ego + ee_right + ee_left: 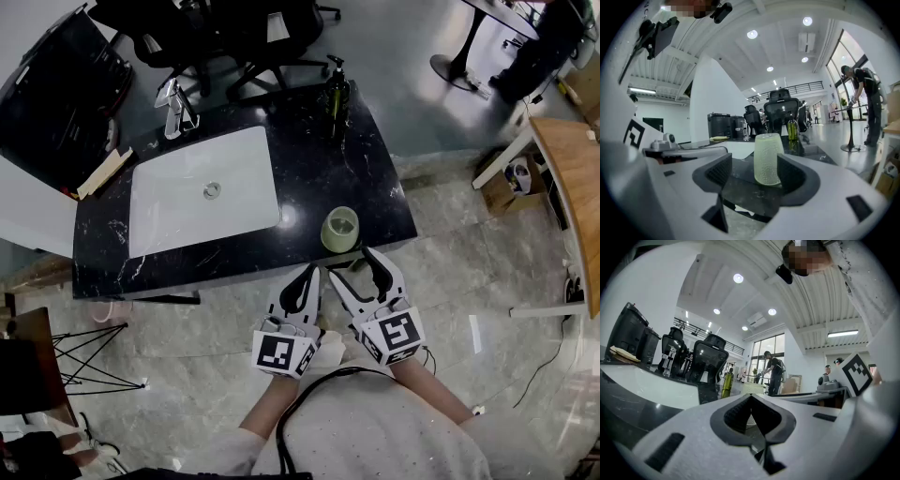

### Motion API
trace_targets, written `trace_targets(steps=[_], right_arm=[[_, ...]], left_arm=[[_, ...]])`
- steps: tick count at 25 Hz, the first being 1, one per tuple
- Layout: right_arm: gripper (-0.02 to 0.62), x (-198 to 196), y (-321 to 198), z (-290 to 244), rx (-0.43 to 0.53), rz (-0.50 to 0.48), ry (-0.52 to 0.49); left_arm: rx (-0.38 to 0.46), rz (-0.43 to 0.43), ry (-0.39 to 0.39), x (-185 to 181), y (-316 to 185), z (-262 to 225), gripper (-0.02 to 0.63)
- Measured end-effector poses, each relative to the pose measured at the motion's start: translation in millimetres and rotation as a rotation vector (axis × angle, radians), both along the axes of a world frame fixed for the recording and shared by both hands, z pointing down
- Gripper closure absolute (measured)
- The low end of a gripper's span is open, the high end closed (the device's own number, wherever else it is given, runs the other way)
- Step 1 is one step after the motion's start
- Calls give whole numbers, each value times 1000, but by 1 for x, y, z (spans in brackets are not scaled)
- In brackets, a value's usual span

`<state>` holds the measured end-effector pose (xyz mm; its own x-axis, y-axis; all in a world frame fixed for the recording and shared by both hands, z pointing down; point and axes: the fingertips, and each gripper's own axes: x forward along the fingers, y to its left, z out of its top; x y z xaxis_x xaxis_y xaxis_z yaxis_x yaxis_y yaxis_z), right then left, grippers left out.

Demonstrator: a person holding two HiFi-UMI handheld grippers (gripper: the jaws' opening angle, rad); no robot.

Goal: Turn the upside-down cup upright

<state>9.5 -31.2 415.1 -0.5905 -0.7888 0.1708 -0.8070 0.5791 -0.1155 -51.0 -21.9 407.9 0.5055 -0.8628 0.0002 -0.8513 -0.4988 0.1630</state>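
The pale green ribbed cup (339,230) stands upside down, mouth on the black marble counter (319,169), near its front right edge. In the right gripper view the cup (768,159) rises between the two dark pads (718,172), a little beyond them and touching neither. My right gripper (359,265) is open, its tips just short of the cup. My left gripper (306,281) hovers beside it off the counter's front edge, jaws shut with nothing in them. Part of the cup (753,387) shows past the left gripper (751,397).
A white sink (202,192) with a chrome tap (176,108) is set in the counter's left half. A dark green soap bottle (337,89) stands at the back right. Office chairs (234,37) stand behind, a wooden table (572,178) stands at the right, and a person (862,93) is farther off.
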Motion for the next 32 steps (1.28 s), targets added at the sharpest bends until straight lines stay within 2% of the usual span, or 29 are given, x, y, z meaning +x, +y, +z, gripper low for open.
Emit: trace_targets(steps=[5, 12, 20, 32], right_arm=[[273, 4, -29, 7, 2, 51, 8], [232, 0, -51, 22, -18, 55, 52], [229, -12, -68, 34, -12, 52, 112], [232, -13, -66, 33, 26, 54, 171]], left_arm=[[-8, -2, -1, -7, -16, 7, 598], [-15, -19, -6, -11, -25, 15, 598], [-16, -60, 10, -15, -27, 33, 598], [-23, -84, 26, -18, -28, 40, 598]])
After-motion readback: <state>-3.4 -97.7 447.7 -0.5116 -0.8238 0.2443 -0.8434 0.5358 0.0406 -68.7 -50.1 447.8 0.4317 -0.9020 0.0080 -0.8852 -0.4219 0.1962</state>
